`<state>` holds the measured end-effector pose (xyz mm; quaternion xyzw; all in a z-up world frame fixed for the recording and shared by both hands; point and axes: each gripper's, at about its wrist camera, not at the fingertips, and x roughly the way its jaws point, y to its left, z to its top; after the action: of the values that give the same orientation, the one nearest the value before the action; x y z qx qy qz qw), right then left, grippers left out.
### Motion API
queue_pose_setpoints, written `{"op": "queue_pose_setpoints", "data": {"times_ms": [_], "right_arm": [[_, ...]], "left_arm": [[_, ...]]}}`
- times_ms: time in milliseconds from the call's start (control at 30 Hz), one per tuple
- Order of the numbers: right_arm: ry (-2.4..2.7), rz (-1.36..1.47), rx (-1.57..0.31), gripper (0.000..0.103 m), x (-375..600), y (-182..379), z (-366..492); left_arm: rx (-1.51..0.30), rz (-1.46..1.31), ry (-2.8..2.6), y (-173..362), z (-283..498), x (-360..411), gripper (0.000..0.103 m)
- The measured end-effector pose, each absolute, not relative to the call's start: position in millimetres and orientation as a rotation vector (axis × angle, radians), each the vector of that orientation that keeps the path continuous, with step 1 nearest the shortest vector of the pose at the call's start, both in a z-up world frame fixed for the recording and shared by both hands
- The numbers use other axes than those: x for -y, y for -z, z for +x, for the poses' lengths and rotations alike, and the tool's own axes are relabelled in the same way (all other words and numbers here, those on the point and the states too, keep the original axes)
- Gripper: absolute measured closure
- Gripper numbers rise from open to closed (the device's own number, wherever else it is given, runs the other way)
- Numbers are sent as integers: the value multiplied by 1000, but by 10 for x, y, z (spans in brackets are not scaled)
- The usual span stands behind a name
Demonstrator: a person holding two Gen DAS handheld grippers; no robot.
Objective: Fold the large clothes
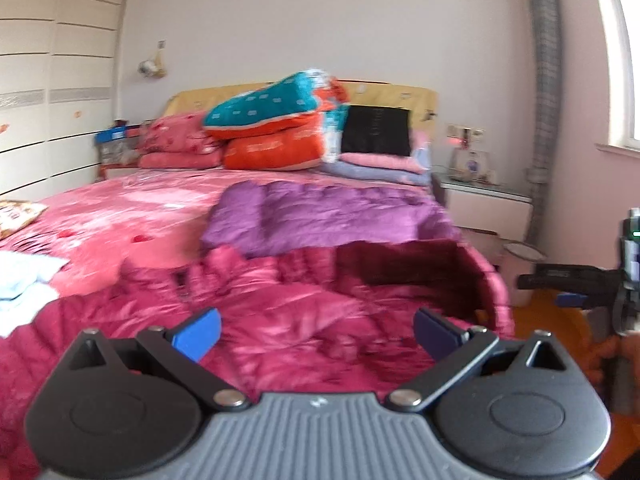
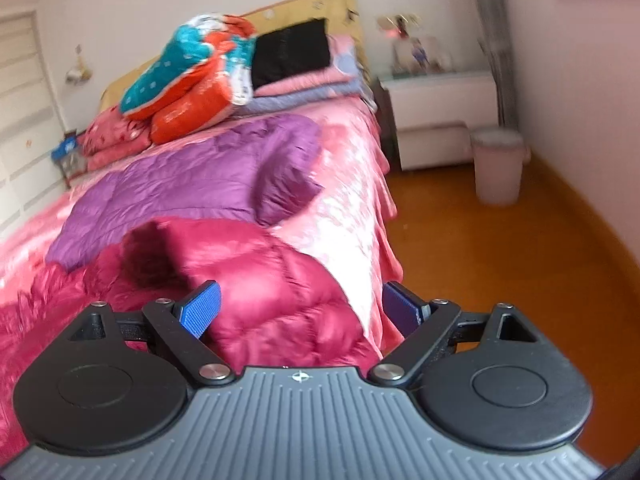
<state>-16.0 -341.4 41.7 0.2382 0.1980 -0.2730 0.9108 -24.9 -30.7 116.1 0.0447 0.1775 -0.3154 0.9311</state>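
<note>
A bedroom: a bed [image 1: 120, 216] under a pink floral cover, pale walls, orange floor [image 2: 500, 248]. On the near end of the bed lies the red jacket [image 1: 280, 312], a shiny quilted puffer, rumpled and spread wide, with a dark fur-trimmed hood [image 1: 400, 260] turned up at its far side; its right part sits near the bed's right edge. Just behind it, touching or slightly overlapped, lies a purple jacket [image 1: 328, 216], also quilted, flatter, one sleeve [image 2: 286, 184] bent across it.

The left gripper [image 1: 316, 334] hangs over the red jacket, blue pads [image 1: 198, 332] wide apart, gripping nothing. The right gripper [image 2: 300, 308] hangs over the jacket's right part, pads equally spread and empty.

Stacked bedding [image 1: 280, 120] in teal, orange and pink sits at the headboard. A white nightstand [image 2: 436, 120] and a bin [image 2: 498, 164] stand to the bed's right. A wardrobe [image 1: 52, 80] fills the left wall.
</note>
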Motion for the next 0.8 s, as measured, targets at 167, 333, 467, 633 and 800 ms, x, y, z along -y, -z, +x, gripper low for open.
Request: {"op": "queue_pose_setpoints", "data": {"times_ms": [167,333,467,633,800], "right_arm": [[612,623,-359,0,3743,-344,-389],[654,755,-286,0,4042,-256,-598],[681,842,-236,0,4215,-196,-681],[688,845,-201,0,4270,-204,-687],[690,870,-178,0,4323,-190,-688]], "left_arm": [[-368,141,778,-1246,-482,737,1],[-411,191,879,-1223,-570,1263,5],[-430,194,926,-1146,-529,1676,7],[-501,227,957,-952,-408,2182,10],[-602,235,956,-739,-267,2604,13]]}}
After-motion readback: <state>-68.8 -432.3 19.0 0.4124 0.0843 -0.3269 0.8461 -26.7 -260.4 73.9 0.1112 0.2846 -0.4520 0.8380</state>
